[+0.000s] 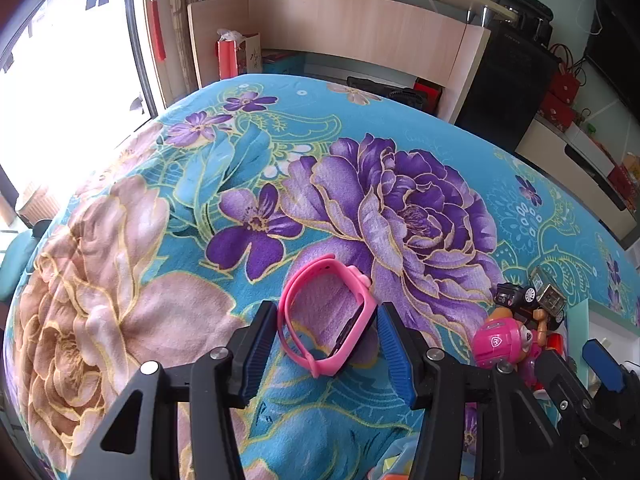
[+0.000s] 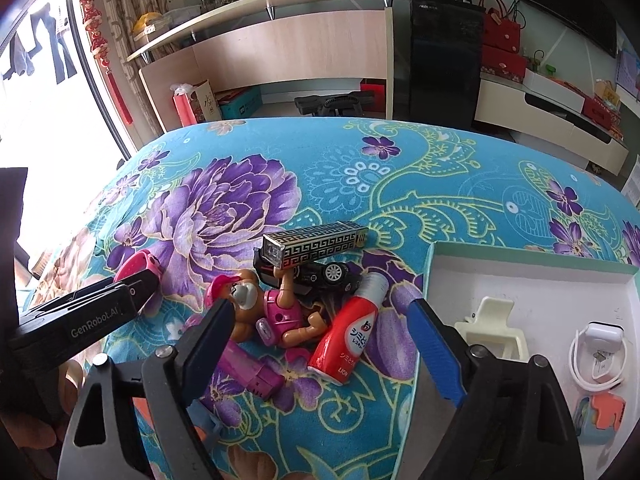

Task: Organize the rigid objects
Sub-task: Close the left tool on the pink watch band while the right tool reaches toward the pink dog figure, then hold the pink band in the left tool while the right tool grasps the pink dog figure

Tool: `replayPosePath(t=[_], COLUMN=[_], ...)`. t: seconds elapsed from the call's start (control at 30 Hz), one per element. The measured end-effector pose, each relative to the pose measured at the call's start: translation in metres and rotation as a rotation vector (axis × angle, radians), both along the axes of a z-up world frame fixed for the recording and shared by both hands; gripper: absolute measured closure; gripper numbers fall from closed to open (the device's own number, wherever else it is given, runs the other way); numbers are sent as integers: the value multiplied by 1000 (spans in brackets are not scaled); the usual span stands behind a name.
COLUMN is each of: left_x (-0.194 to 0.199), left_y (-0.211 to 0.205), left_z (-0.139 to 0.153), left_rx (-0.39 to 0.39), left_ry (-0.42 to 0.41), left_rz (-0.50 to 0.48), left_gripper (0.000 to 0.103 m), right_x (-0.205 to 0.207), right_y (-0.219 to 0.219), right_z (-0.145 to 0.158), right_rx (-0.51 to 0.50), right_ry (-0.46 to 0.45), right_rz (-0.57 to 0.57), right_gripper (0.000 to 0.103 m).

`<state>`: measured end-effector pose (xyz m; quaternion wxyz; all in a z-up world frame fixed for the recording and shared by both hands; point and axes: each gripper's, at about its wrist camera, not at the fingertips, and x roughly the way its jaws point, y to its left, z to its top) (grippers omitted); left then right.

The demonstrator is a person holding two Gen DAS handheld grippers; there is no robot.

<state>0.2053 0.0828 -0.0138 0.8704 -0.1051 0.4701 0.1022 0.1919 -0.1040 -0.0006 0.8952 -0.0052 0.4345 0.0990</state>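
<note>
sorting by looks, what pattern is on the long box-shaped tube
Black-and-gold Greek key pattern on the long tube; right wrist view shows it best.

Covered in a teal blanket (image 2: 328, 184) printed with large purple and beige flowers; bearing a pink watch (image 1: 328, 312) on its side; further right, piled close together: pink pup figure (image 2: 276, 312), black toy car (image 2: 320, 276) under a gold-and-black patterned box (image 2: 316, 246), red bottle (image 2: 352, 336), pink block (image 2: 252, 368); at the right edge, a white tray (image 2: 532, 276).
</note>
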Motion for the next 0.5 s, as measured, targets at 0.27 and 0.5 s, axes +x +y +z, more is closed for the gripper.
replayPosePath(t=[0.27, 0.5], left_x=[-2, -4], left_y=[2, 7], left_z=[1, 3], left_rx=[3, -2], left_ry=[4, 0], left_rz=[8, 28], left_gripper=[48, 48], right_x=[-1, 0], right_y=[12, 22], right_z=[-8, -16], right_rx=[-60, -94], right_ry=[14, 35], right_rz=[38, 67], right_gripper=[31, 31])
